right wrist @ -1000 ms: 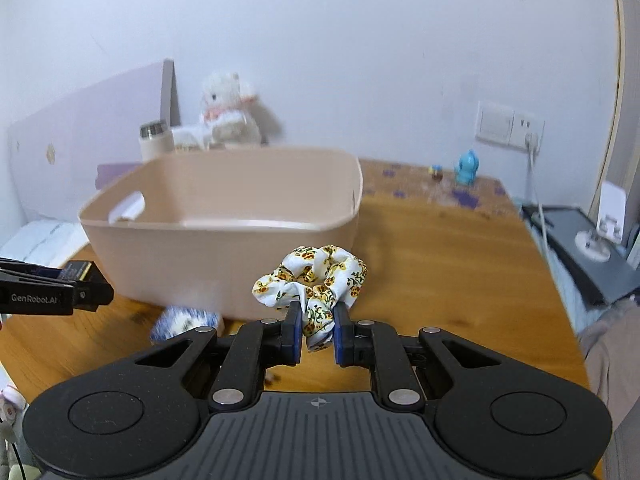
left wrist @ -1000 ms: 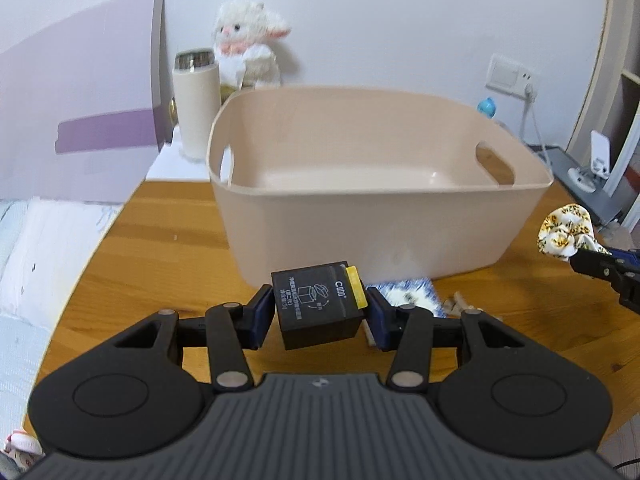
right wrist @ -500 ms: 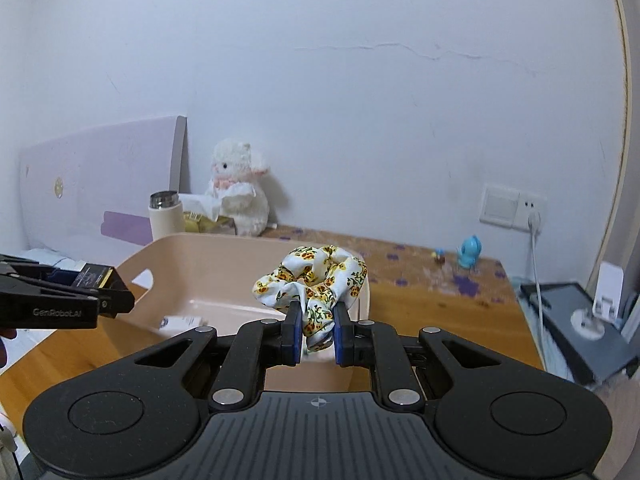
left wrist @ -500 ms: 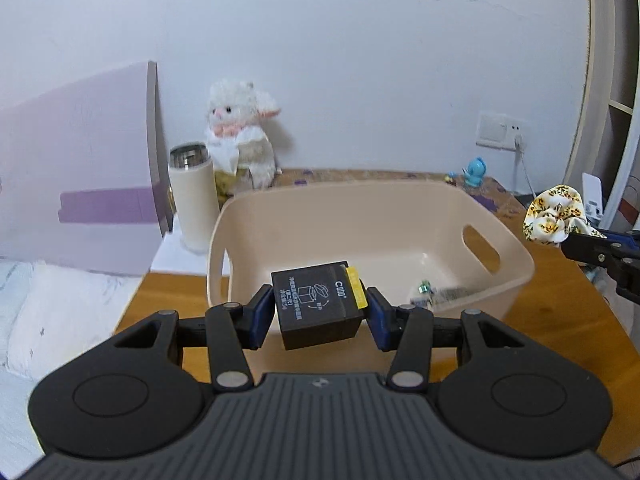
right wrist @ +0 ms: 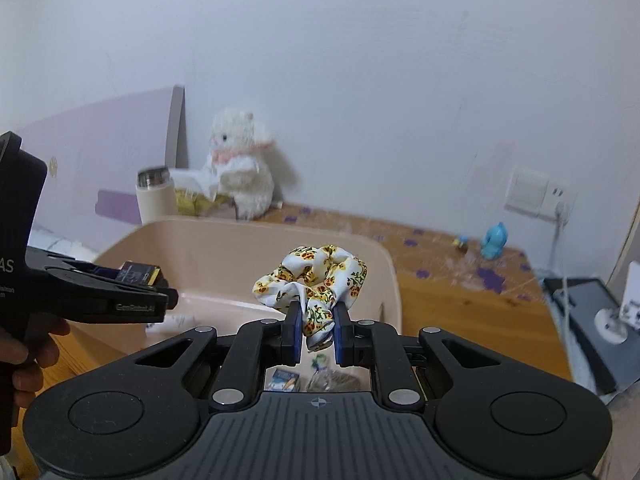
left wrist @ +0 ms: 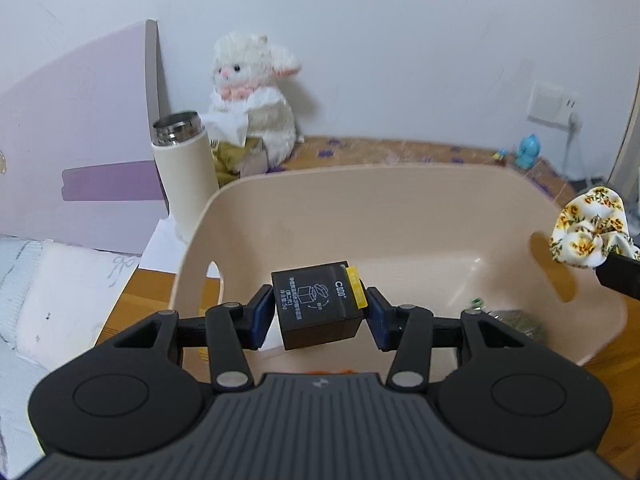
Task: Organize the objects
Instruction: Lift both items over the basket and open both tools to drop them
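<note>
My left gripper (left wrist: pixel 320 314) is shut on a small black box (left wrist: pixel 316 306) with a yellow strip and holds it above the near left part of the beige plastic bin (left wrist: pixel 360 208). My right gripper (right wrist: pixel 315 334) is shut on a white floral scrunchie (right wrist: pixel 312 280) and holds it above the bin's (right wrist: pixel 224 240) right side. The scrunchie also shows in the left wrist view (left wrist: pixel 588 228); the box shows in the right wrist view (right wrist: pixel 138 272). A few small packets (right wrist: pixel 316 380) lie on the bin floor.
A white plush lamb (left wrist: pixel 252 92), a cream flask (left wrist: pixel 184 176) and a lilac board (left wrist: pixel 76 140) stand behind the bin on the wooden table (right wrist: pixel 460 300). A blue figurine (right wrist: pixel 494 240) and a wall socket (right wrist: pixel 536 194) are at the back right.
Both grippers have risen from table level beside the bin to above it, carrying the box and the scrunchie. The bin's inside now shows from above.
</note>
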Demonstrator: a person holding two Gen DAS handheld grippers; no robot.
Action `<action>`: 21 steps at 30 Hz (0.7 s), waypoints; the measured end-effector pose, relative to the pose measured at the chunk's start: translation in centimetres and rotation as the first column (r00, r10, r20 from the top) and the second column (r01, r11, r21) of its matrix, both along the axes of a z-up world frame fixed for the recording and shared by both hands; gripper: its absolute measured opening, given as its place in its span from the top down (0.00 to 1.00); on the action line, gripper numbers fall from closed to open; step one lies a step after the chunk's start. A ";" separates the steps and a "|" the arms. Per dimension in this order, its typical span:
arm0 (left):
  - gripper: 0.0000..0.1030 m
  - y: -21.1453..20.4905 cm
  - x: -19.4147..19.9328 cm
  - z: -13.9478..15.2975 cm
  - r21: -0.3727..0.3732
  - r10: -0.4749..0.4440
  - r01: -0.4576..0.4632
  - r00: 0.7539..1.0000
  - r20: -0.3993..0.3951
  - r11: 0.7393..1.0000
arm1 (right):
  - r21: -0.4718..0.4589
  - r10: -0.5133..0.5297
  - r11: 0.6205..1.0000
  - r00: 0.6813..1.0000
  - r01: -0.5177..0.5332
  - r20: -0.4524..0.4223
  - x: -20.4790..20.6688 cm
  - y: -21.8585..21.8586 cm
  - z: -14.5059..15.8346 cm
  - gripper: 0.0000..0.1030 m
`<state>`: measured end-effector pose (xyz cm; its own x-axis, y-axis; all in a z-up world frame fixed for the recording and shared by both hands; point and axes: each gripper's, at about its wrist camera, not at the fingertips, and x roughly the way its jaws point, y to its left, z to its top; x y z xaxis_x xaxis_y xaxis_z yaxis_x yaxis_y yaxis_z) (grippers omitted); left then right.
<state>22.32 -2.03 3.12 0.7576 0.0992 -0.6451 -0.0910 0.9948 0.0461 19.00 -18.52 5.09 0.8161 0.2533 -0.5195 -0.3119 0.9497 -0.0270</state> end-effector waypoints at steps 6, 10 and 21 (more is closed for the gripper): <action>0.50 -0.1 1.6 -2.3 0.009 0.001 -0.001 0.997 -0.082 1.000 | -0.017 0.001 1.000 0.995 -0.003 -0.097 2.1 0.4 -2.7 0.86; 0.50 0.0 1.4 -2.8 0.010 0.001 0.000 0.996 -0.094 1.000 | -0.020 0.006 1.000 0.992 -0.008 -0.123 2.2 0.4 -3.4 0.72; 0.06 -1.1 -2.8 1.7 0.055 -0.029 0.026 0.998 0.056 0.998 | -0.015 0.027 0.999 0.999 -0.028 -0.036 -1.1 -0.6 -0.3 0.28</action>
<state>19.56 -3.17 4.81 0.7958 0.1116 -0.5952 -0.0679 0.9931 0.0954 17.85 -19.16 4.82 0.7897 0.2672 -0.5522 -0.3392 0.9402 -0.0301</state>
